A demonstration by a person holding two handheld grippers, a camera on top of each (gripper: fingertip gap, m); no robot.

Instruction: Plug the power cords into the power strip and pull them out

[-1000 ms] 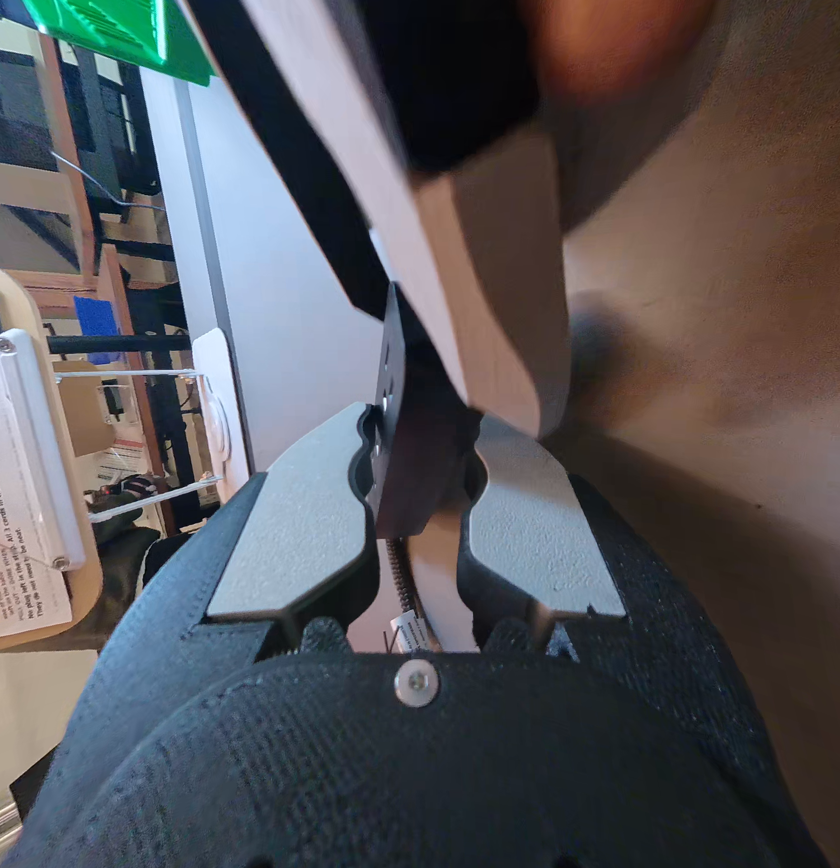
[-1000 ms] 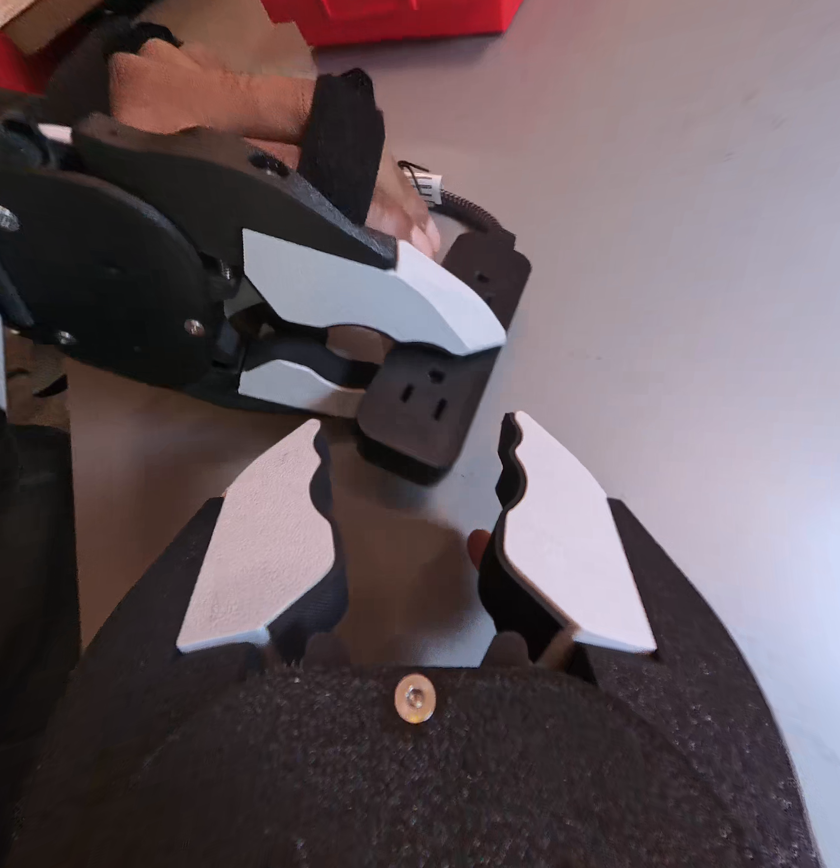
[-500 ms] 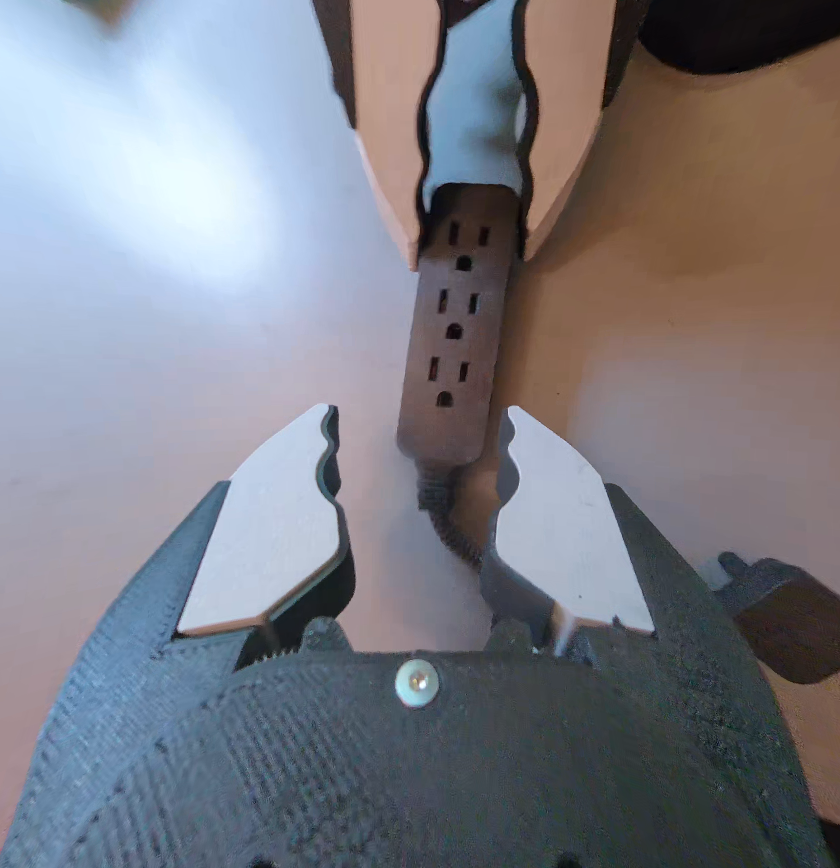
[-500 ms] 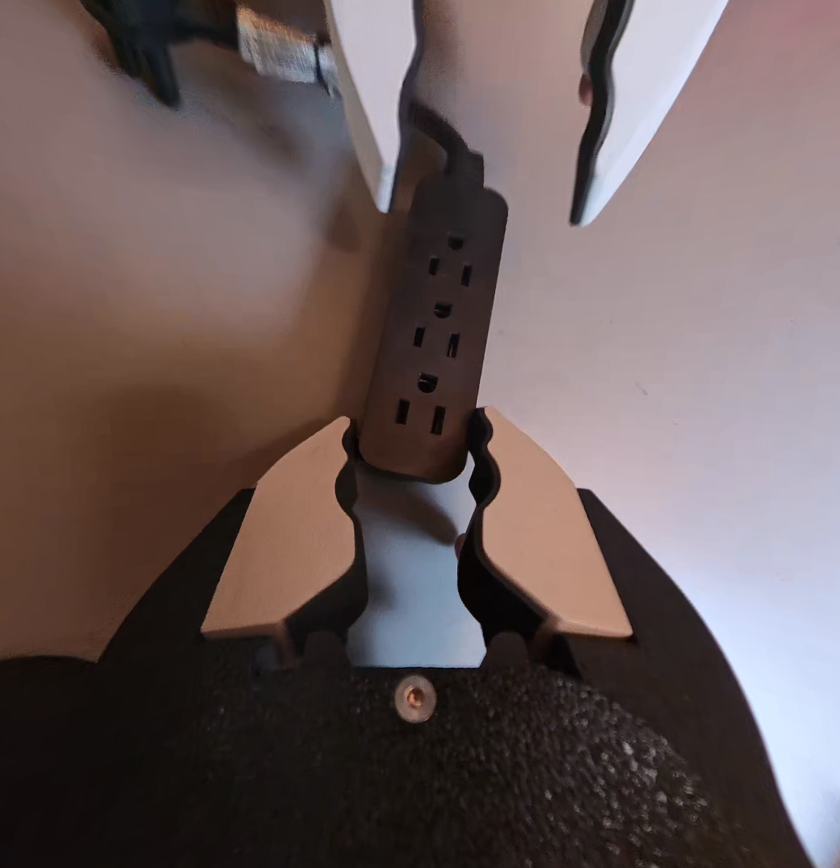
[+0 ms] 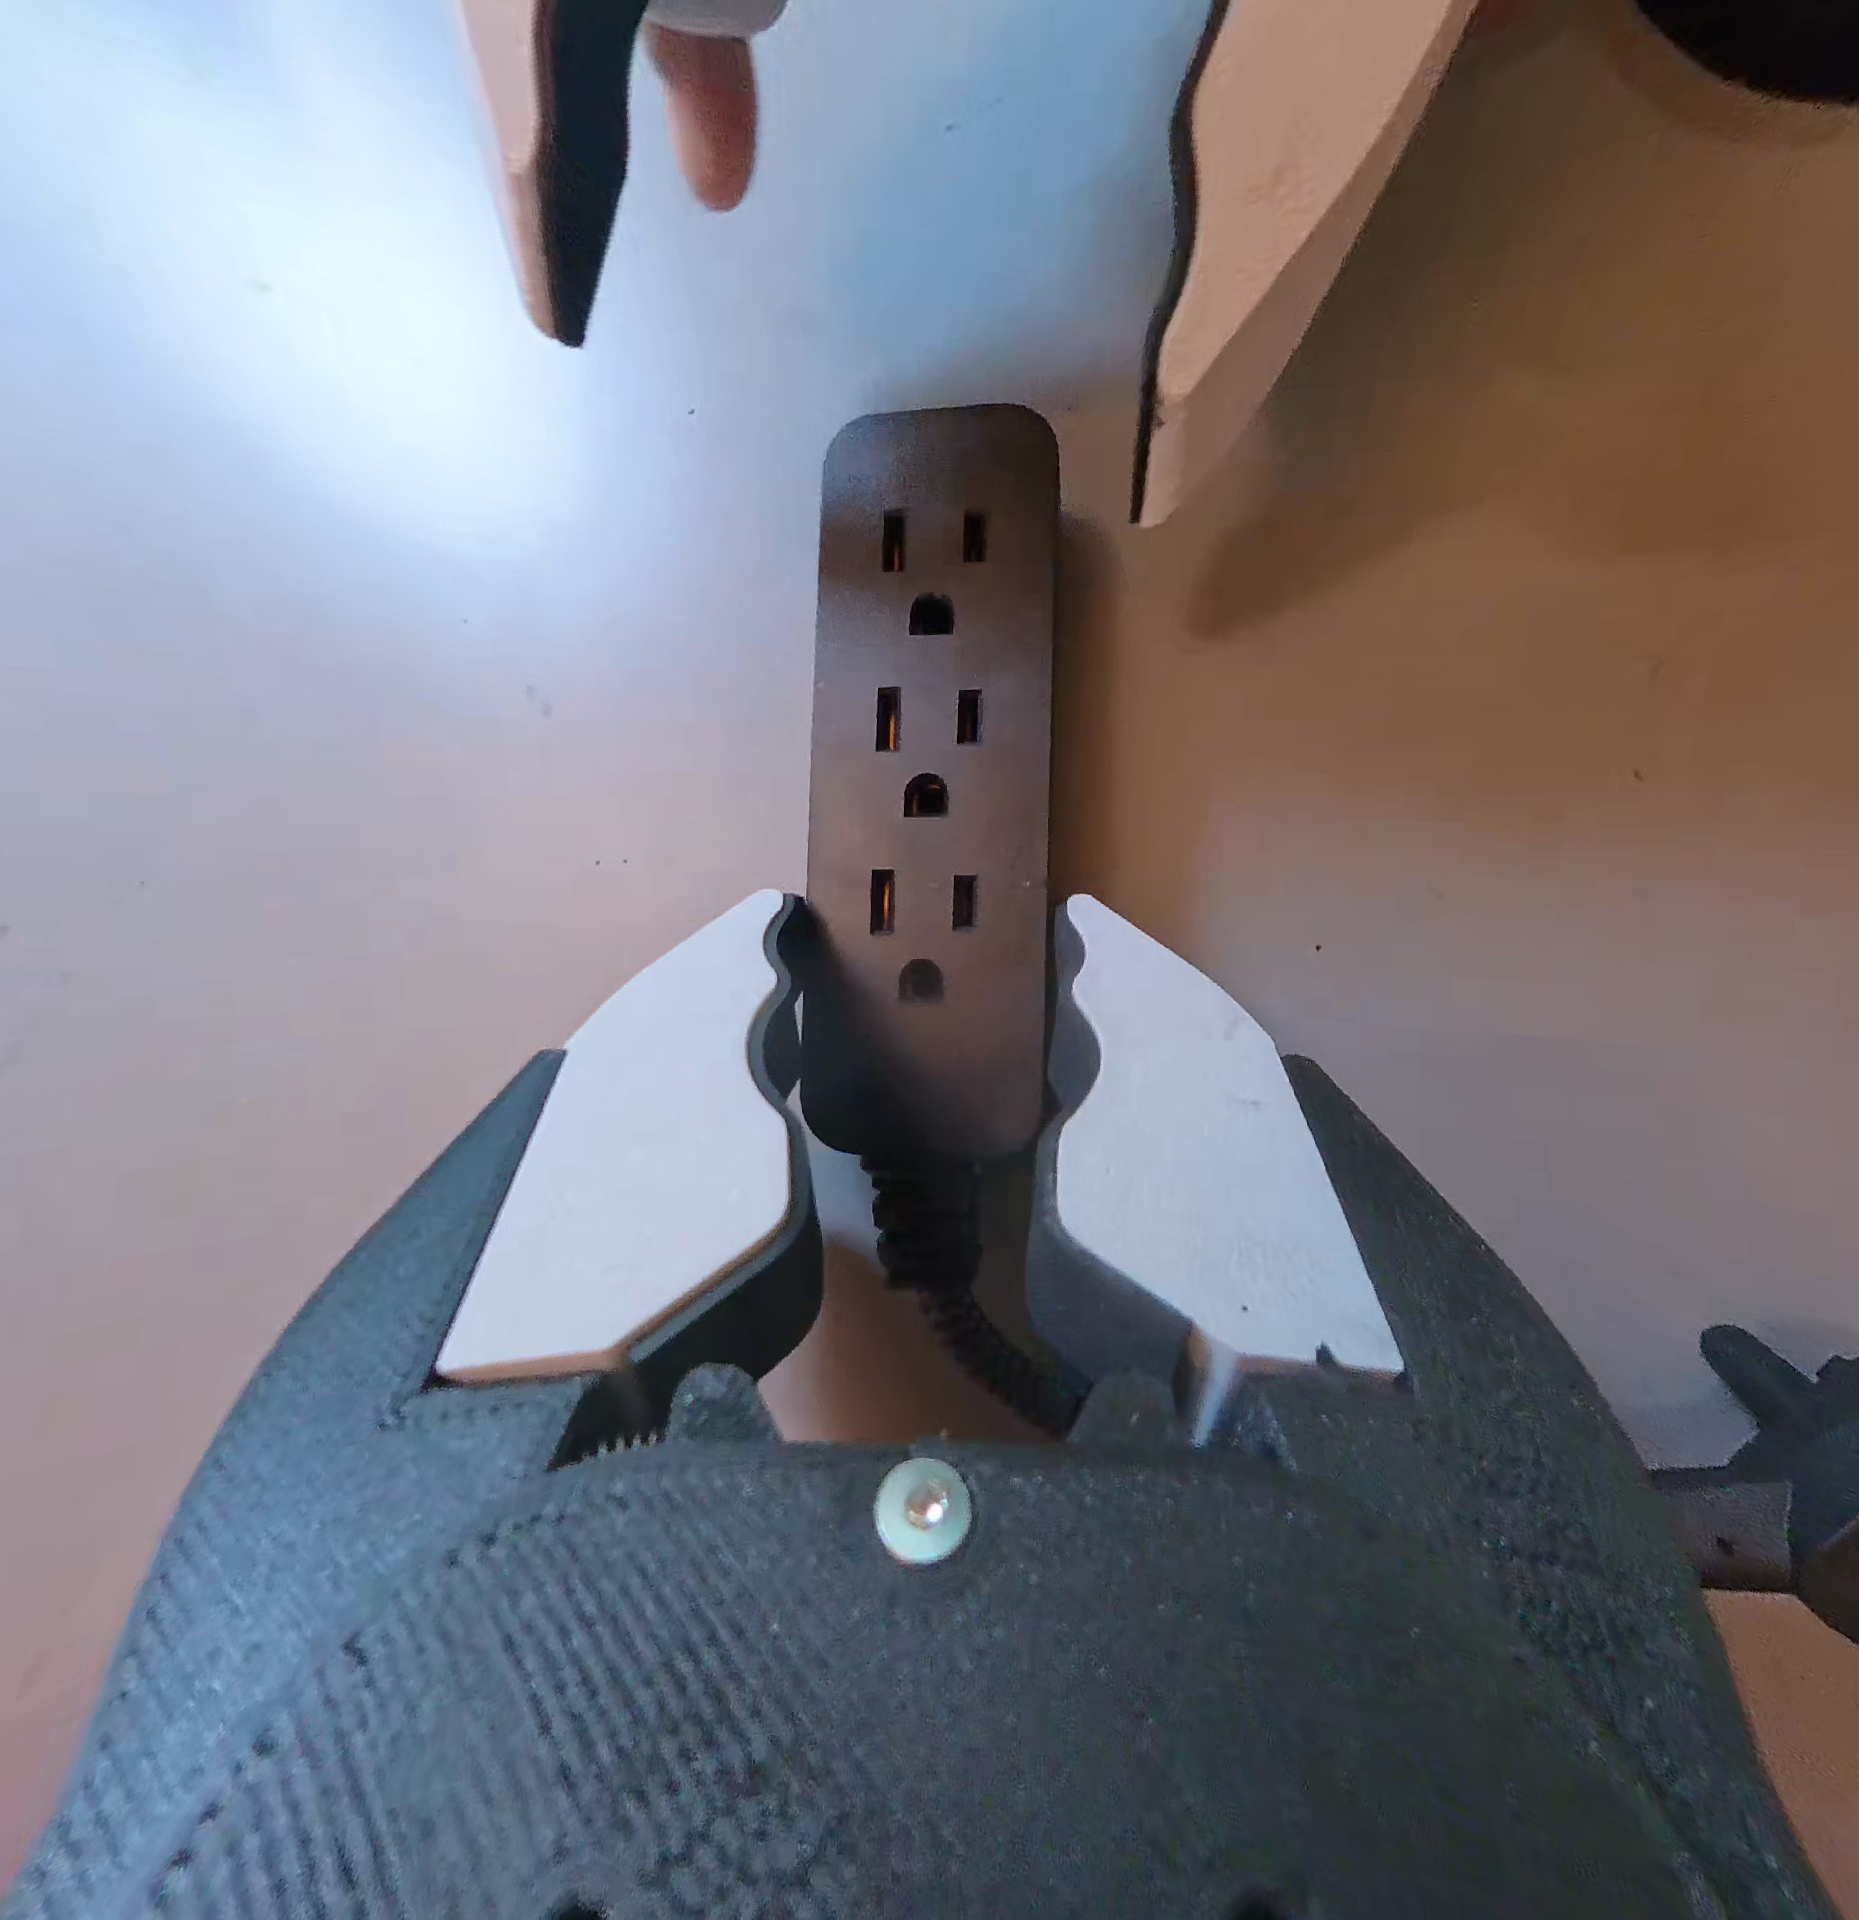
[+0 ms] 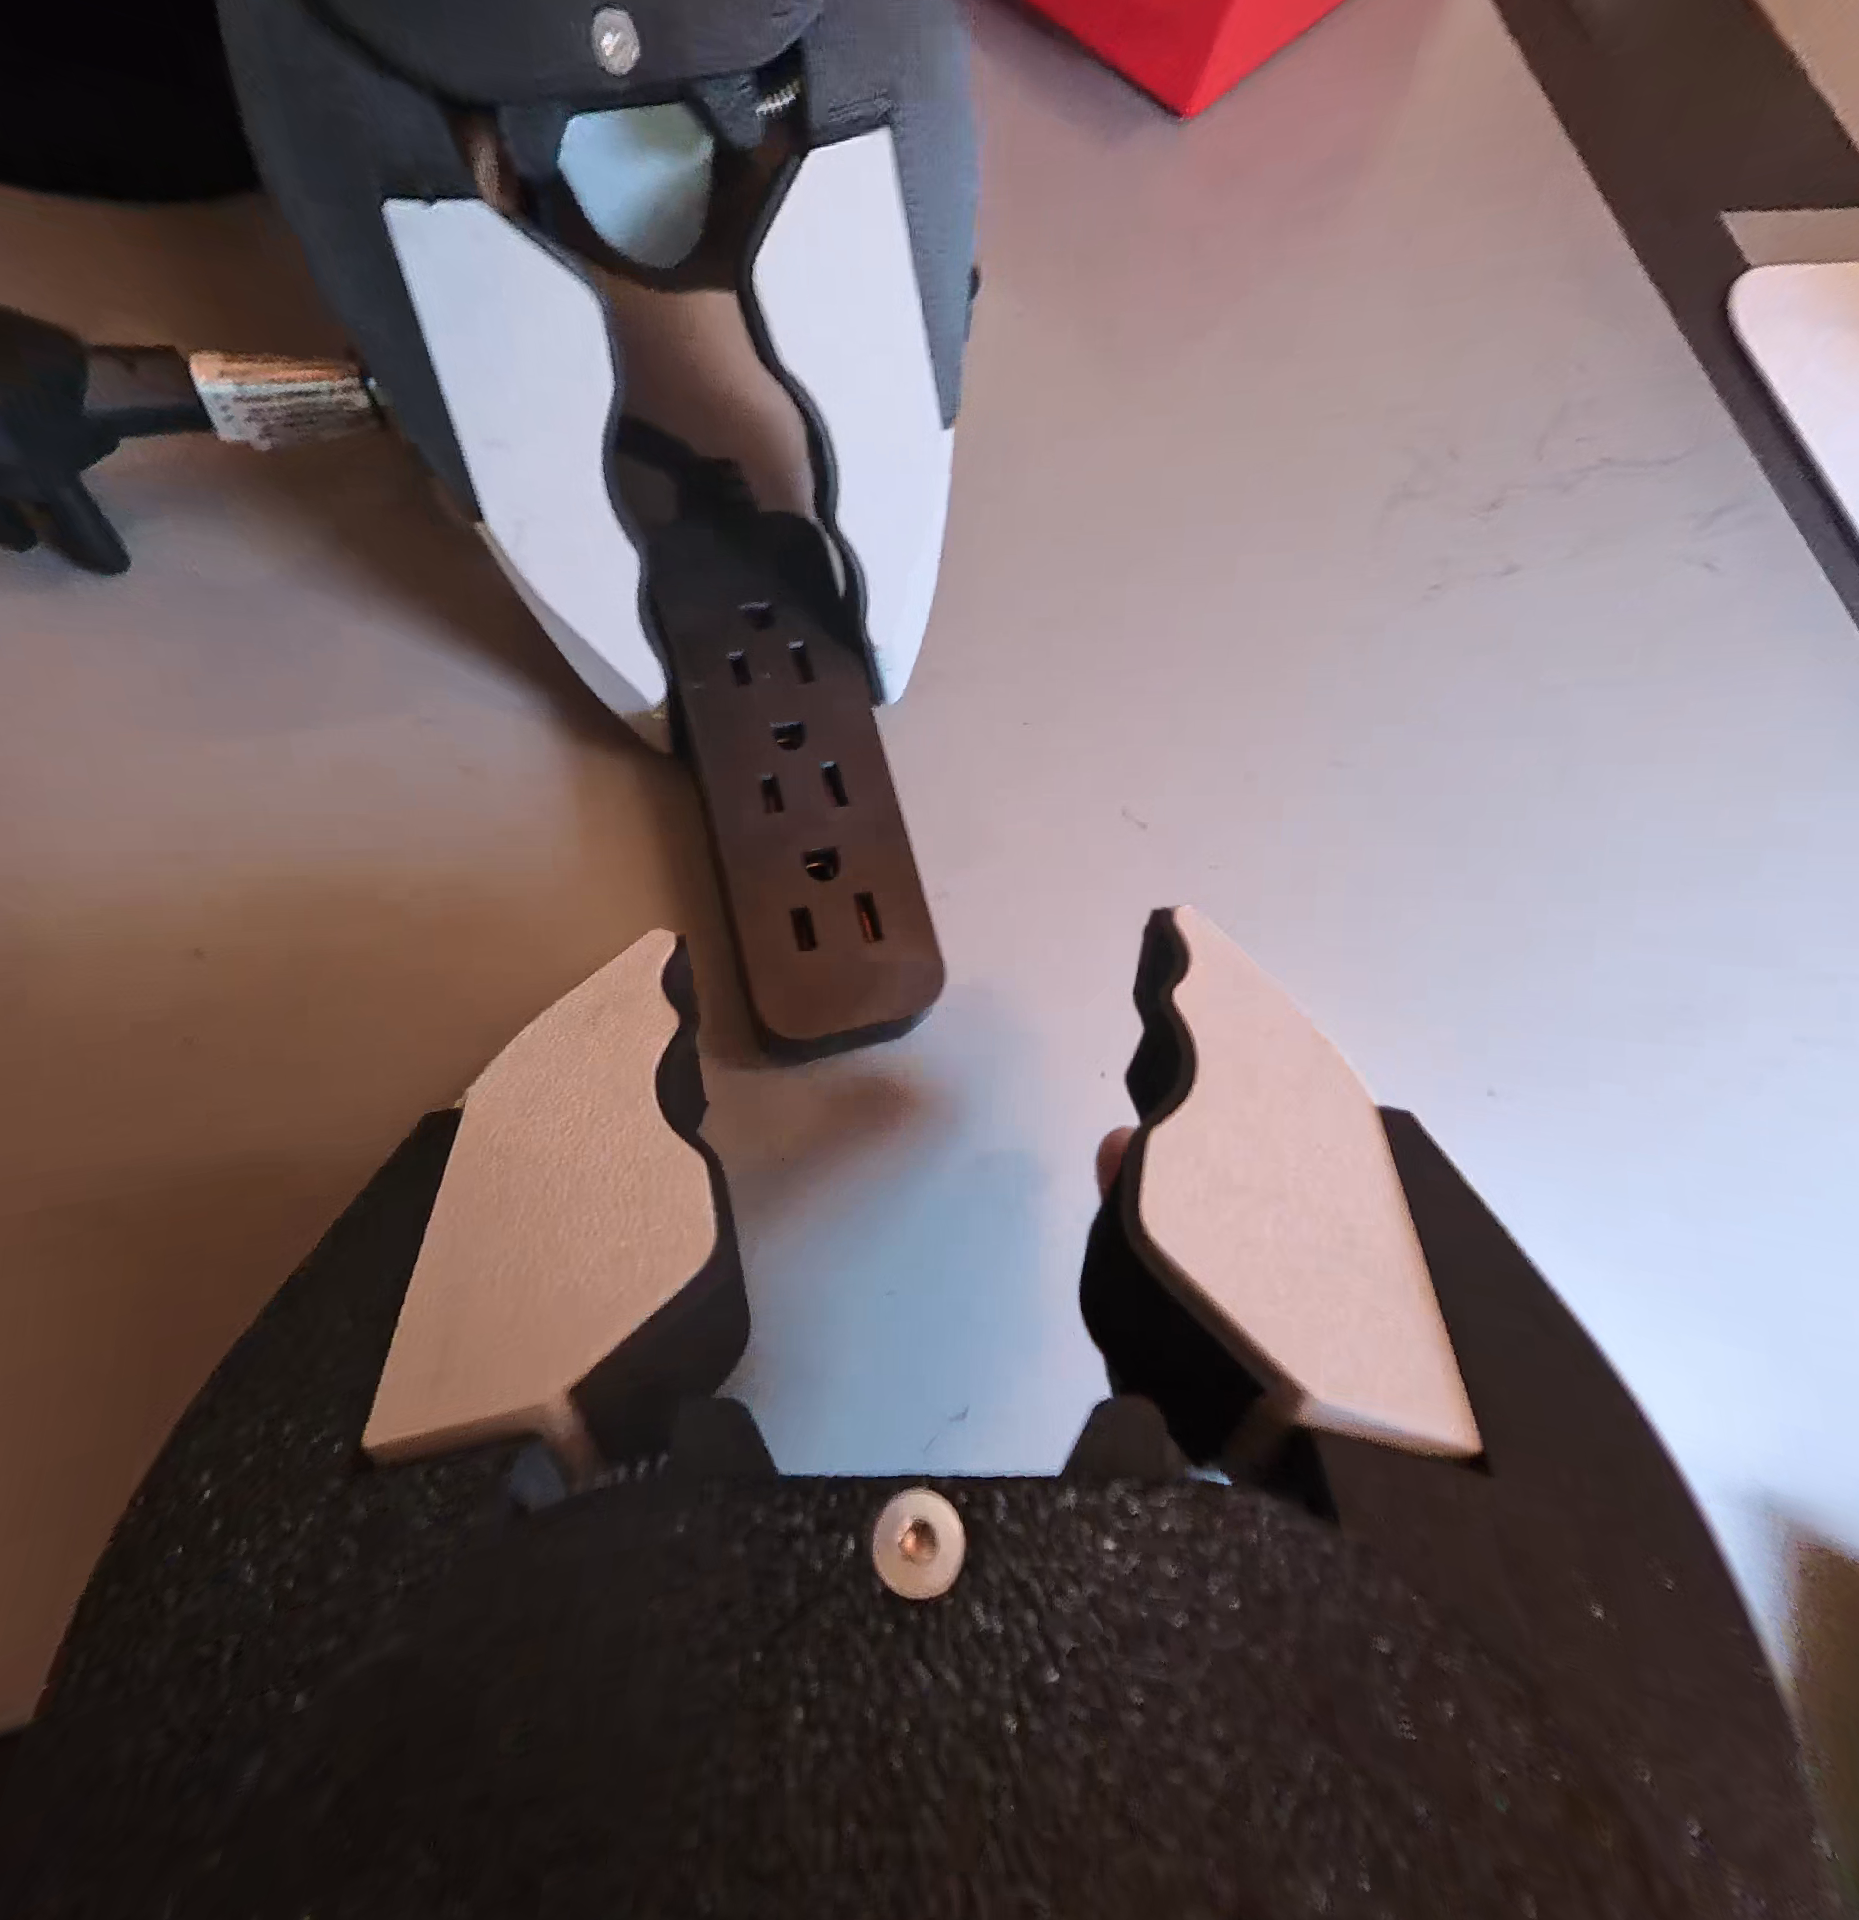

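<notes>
In the left wrist view, the left gripper point(image 5: 925, 997) clamps the cord end of the black power strip point(image 5: 930, 769), likely steadying it on the table point(image 5: 281, 727); three empty outlets show. In the right wrist view, the right gripper point(image 6: 920, 1023) gapes empty just beside the strip's free end, one plug point(image 6: 31, 447) lying well apart.

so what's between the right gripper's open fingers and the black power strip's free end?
Only bare grey tabletop, seen in the right wrist view: right gripper open, short of the black three-outlet power strip.
</notes>
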